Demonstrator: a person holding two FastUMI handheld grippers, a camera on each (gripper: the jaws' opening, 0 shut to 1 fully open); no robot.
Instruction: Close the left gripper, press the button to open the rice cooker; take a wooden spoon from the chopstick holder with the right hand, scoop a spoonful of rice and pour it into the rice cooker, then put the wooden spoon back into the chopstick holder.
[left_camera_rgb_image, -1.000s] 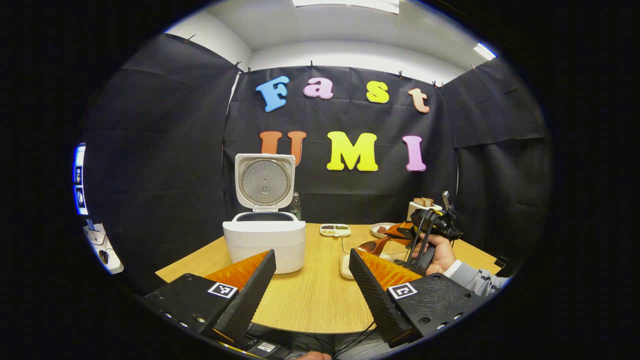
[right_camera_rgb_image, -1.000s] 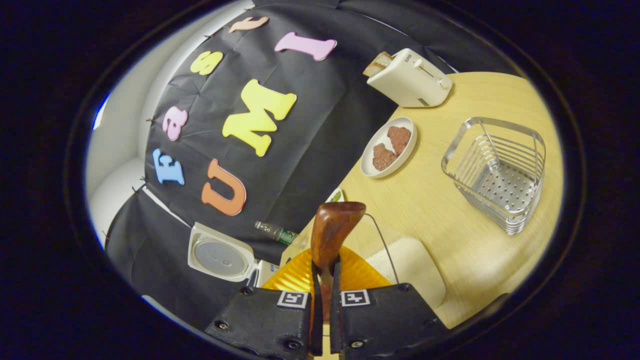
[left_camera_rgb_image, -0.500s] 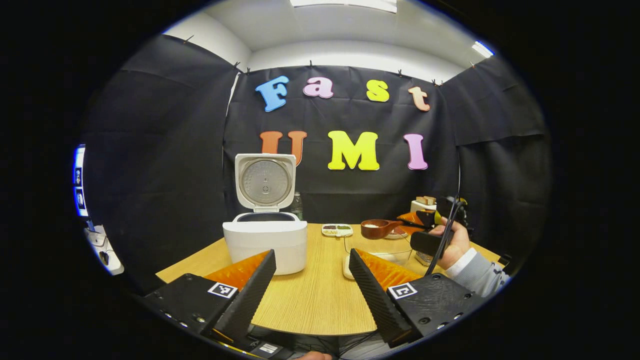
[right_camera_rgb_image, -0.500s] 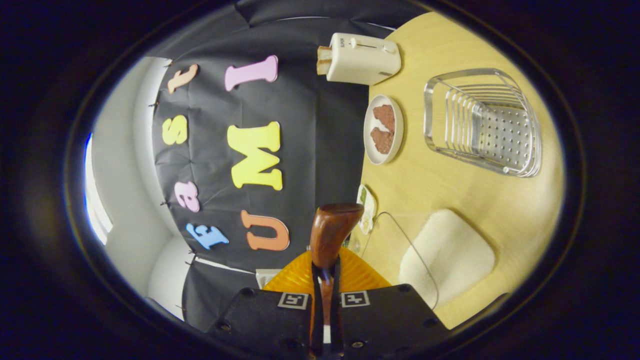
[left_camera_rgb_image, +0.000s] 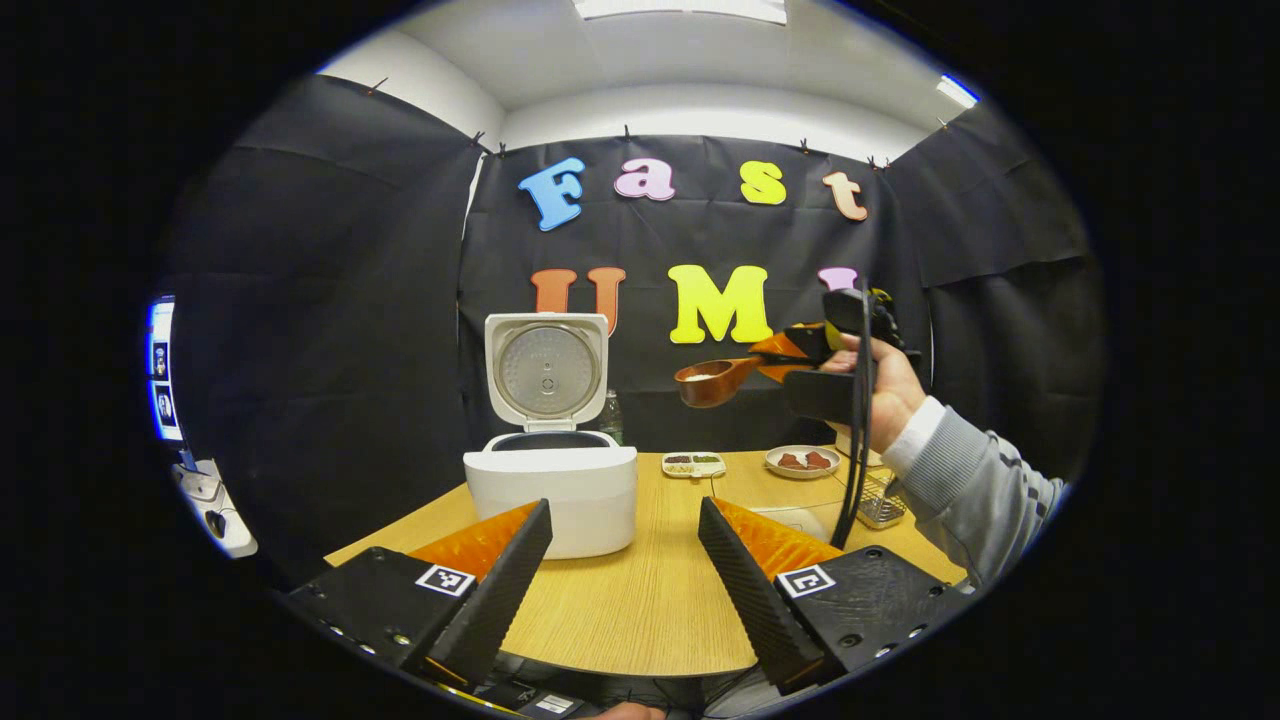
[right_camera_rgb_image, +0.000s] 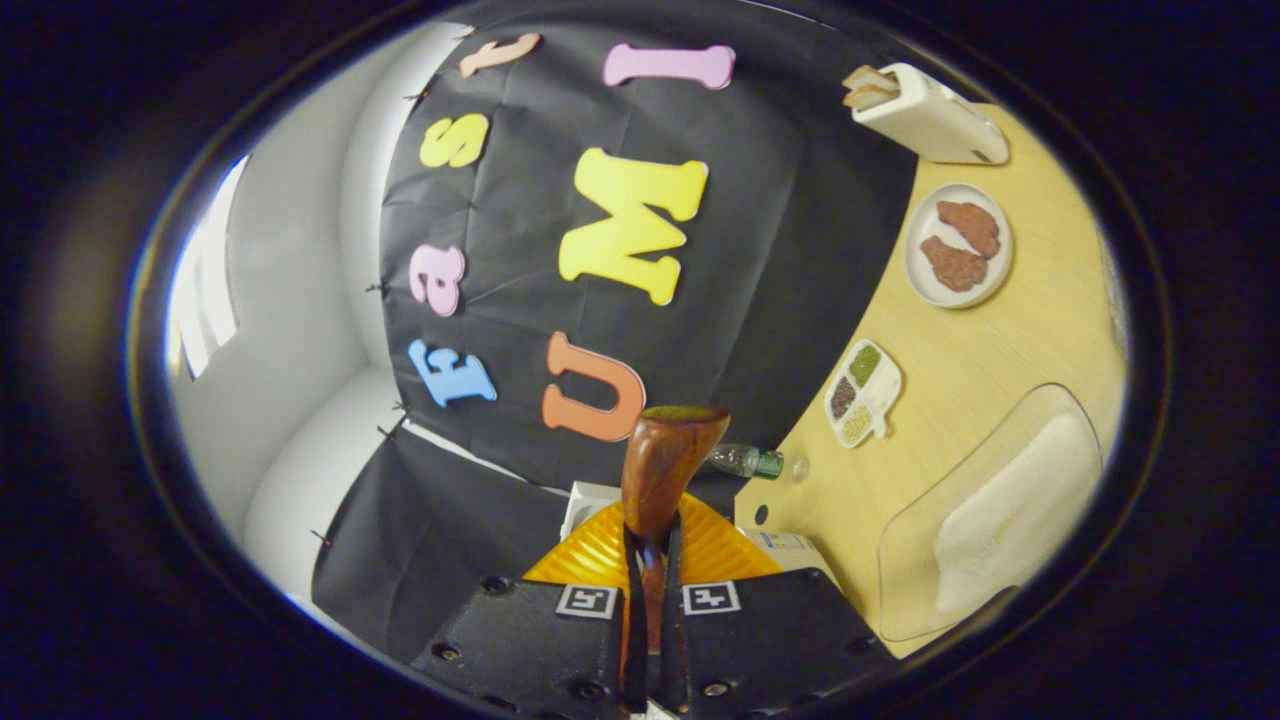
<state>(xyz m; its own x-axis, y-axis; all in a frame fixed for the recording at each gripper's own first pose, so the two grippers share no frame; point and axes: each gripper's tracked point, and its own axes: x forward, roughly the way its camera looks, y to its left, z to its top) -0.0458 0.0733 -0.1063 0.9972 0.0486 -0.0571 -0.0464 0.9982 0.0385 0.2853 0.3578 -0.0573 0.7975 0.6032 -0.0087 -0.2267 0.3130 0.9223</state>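
Observation:
The white rice cooker (left_camera_rgb_image: 550, 490) stands on the table with its lid (left_camera_rgb_image: 546, 368) raised upright. My left gripper (left_camera_rgb_image: 625, 560) hovers low in front of it, open, with nothing between its fingers. A hand holds my right gripper (left_camera_rgb_image: 792, 352) high above the table, to the right of the cooker. It is shut on the handle of the wooden spoon (left_camera_rgb_image: 712, 381), whose bowl carries white rice and points toward the cooker. In the right gripper view the spoon (right_camera_rgb_image: 665, 465) juts out from my shut gripper (right_camera_rgb_image: 650, 560). The clear rice container (right_camera_rgb_image: 1000, 510) lies below at the right.
On the wooden table (left_camera_rgb_image: 640, 600) stand a divided dish (left_camera_rgb_image: 694, 463), a plate of meat (left_camera_rgb_image: 802, 460) and the metal chopstick holder (left_camera_rgb_image: 880, 508). In the right gripper view a toaster (right_camera_rgb_image: 925, 110) sits at the far edge and a bottle (right_camera_rgb_image: 750, 461) lies near the cooker.
My right gripper has lifted the spoon with rice out of the container, well above the table and leftward toward the cooker. The left gripper has barely moved.

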